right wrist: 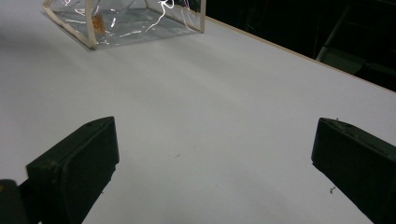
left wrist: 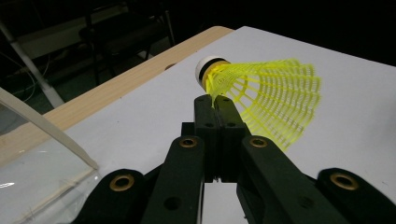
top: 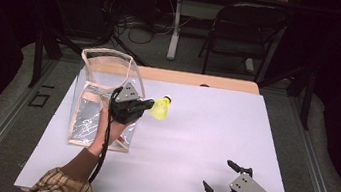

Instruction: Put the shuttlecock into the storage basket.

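Black gripper (top: 151,105), brass screws, plaid sleeve (top: 61,185).

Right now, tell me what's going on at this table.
A person works at a white table with a gripper in each hand. The left gripper is shut on the skirt of a yellow shuttlecock, held above the table just right of a clear plastic bag that stands open. The right gripper sits near the front right corner, jaws wide apart, holding nothing.

The high view looks forward and down on the whole tabletop (top: 202,146). Both claw views sit low and close, sharing the clear bag (top: 102,96) (right wrist: 126,21).
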`<state>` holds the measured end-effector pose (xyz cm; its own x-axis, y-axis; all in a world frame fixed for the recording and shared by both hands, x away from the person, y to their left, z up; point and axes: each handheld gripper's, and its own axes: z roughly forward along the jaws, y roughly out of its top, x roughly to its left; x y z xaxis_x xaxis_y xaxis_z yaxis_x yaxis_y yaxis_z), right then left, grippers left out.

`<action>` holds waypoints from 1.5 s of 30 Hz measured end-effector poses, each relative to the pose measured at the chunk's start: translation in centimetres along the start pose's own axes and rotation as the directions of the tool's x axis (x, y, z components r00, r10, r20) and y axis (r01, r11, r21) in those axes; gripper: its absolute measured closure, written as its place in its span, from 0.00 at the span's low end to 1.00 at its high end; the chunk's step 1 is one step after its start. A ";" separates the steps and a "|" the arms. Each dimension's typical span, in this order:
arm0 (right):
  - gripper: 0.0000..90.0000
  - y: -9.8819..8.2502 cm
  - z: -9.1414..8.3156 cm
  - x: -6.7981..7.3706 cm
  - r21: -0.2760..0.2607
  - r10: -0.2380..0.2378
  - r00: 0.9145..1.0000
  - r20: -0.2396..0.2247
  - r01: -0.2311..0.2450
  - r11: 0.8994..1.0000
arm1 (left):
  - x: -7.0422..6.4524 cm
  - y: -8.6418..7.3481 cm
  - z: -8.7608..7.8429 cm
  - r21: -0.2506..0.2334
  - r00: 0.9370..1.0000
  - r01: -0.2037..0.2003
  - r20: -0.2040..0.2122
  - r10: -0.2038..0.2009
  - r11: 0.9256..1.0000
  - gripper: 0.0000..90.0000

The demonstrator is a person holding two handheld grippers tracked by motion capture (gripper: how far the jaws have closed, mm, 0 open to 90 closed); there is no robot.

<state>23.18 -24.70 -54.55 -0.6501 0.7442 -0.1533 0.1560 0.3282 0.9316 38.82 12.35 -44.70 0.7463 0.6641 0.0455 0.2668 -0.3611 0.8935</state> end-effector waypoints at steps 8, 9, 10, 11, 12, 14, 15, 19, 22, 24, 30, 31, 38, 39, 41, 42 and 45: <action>0.00 0.0 0.0 0.0 0.003 0.002 1.000 0.002 -0.002 1.000 | 0.8 0.7 -0.2 -0.004 1.000 0.013 0.003 -0.013 1.000 1.00; 0.00 0.0 0.0 0.0 0.003 0.002 1.000 0.002 -0.002 1.000 | 0.9 0.7 -0.2 -0.006 1.000 0.017 0.003 -0.017 1.000 1.00; 0.00 0.0 0.1 0.0 0.004 0.002 1.000 0.001 -0.002 1.000 | 0.9 0.8 -0.2 -0.009 1.000 0.019 0.003 -0.019 1.000 1.00; 0.00 0.0 0.1 0.0 0.005 -0.001 1.000 0.001 0.001 1.000 | 1.0 0.9 -0.3 -0.008 1.000 0.021 0.005 -0.021 1.000 1.00; 0.00 0.0 0.1 0.0 0.003 0.000 1.000 0.001 0.000 1.000 | 1.0 0.9 -0.3 -0.009 1.000 0.023 0.005 -0.023 1.000 1.00; 0.00 0.0 0.1 0.0 0.002 -0.001 1.000 0.001 0.001 1.000 | 1.2 1.1 -0.4 -0.010 1.000 0.020 0.004 -0.020 1.000 1.00; 0.00 0.0 0.1 0.0 0.004 -0.001 1.000 0.000 0.001 1.000 | 1.3 1.2 -0.4 -0.010 1.000 0.023 0.004 -0.023 1.000 1.00; 0.00 0.0 0.1 0.0 0.005 0.000 1.000 0.001 0.000 1.000 | 1.6 1.5 -0.5 -0.010 1.000 0.030 0.005 -0.030 1.000 1.00; 0.00 0.0 0.1 0.0 0.005 -0.002 1.000 0.001 0.002 1.000 | 1.7 1.8 -0.6 -0.015 1.000 0.027 0.001 -0.027 1.000 1.00; 0.00 0.0 0.1 0.0 0.004 -0.001 1.000 0.000 0.001 1.000 | 1.9 2.1 -0.7 -0.018 1.000 0.028 0.002 -0.028 0.999 1.00; 0.00 0.0 0.0 0.0 0.002 0.000 1.000 0.002 0.000 1.000 | 2.3 2.6 -1.0 -0.021 1.000 0.030 -0.005 -0.030 0.999 1.00; 0.00 0.0 0.1 0.0 0.003 0.000 1.000 0.002 0.000 1.000 | 2.3 2.7 -1.1 -0.024 0.999 0.031 -0.007 -0.031 0.999 1.00; 0.00 -0.1 0.1 0.0 0.011 0.001 1.000 -0.001 -0.001 1.000 | 2.9 3.2 -1.6 -0.041 0.999 0.035 -0.016 -0.036 0.999 1.00; 0.00 -0.1 0.1 0.0 0.012 0.001 1.000 -0.002 -0.001 1.000 | 3.0 3.3 -1.7 -0.040 0.999 0.033 -0.017 -0.033 0.999 1.00; 0.00 -0.1 0.1 0.0 0.011 -0.001 1.000 -0.001 0.001 1.000 | 3.1 3.5 -1.8 -0.044 0.999 0.033 -0.022 -0.034 0.998 1.00; 0.00 -0.1 0.1 0.0 0.011 -0.001 1.000 -0.001 0.001 1.000 | 3.1 3.6 -1.9 -0.043 0.999 0.030 -0.025 -0.031 0.999 1.00; 0.00 -0.1 0.1 0.0 0.010 -0.001 1.000 0.000 0.001 1.000 | 3.4 3.7 -2.0 -0.048 0.999 0.037 -0.032 -0.039 0.998 1.00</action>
<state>23.22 -24.64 -54.64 -0.6503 0.7440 -0.1538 0.1630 0.3343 0.9283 41.13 14.56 -40.36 0.7152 0.6984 0.0250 0.2651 -0.3043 0.9150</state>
